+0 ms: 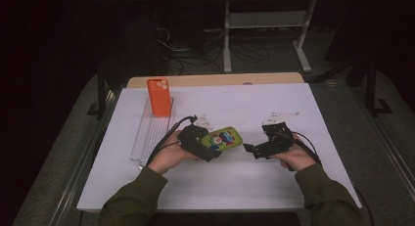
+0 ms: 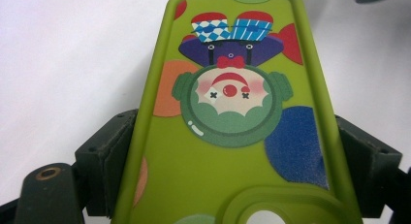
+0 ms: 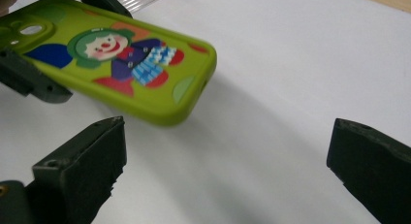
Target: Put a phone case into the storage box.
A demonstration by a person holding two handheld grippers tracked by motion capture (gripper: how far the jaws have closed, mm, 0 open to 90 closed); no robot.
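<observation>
A green phone case with a clown picture hangs just above the white table, clamped by its long edges in my left gripper, which is shut on it. In the left gripper view the green phone case runs away between the two jaws, camera hole nearest me. My right gripper stands open a short way to the right of the case, nothing between its jaws. In the right gripper view the green phone case floats at upper left above its shadow, beyond my right gripper.
An orange phone case stands upright at the far end of a clear ribbed rack on the left of the white table. A wooden edge runs along the back. Dark floor and desk legs lie beyond.
</observation>
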